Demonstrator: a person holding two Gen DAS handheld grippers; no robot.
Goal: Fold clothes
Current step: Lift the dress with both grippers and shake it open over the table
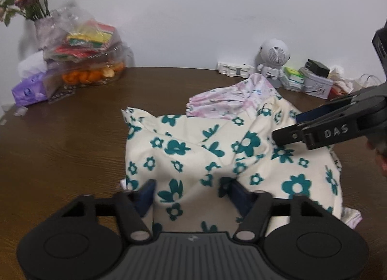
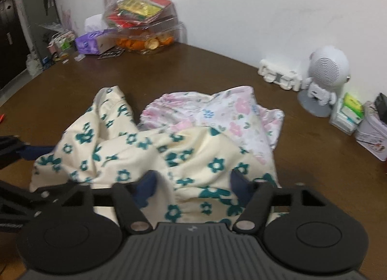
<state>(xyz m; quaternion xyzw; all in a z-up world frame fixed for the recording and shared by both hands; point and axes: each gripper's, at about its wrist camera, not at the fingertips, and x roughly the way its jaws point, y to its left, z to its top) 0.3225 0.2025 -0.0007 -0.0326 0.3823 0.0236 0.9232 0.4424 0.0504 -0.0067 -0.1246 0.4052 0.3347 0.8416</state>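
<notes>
A cream garment with teal flowers [image 1: 217, 154] [image 2: 145, 154] lies crumpled on the brown table. Partly under its far side is a pink floral garment [image 1: 225, 103] [image 2: 217, 113]. My left gripper [image 1: 191, 190] is open at the cream garment's near edge, and cloth bulges between its wide-spread fingers. My right gripper [image 2: 193, 183] is open too, its fingers straddling a hump of the same cream cloth. In the left wrist view the right gripper [image 1: 287, 127] reaches in from the right over the garment. The left gripper [image 2: 21, 149] shows at the left edge of the right wrist view.
The wooden table [image 1: 72, 135] backs onto a white wall. At the back left are a purple tissue box [image 1: 29, 89], a clear box of oranges and snack packets [image 1: 92, 62] and a flower vase [image 1: 43, 24]. A power strip [image 1: 234, 69], a white robot speaker [image 1: 274, 57] and a tin [image 1: 314, 84] line the back right.
</notes>
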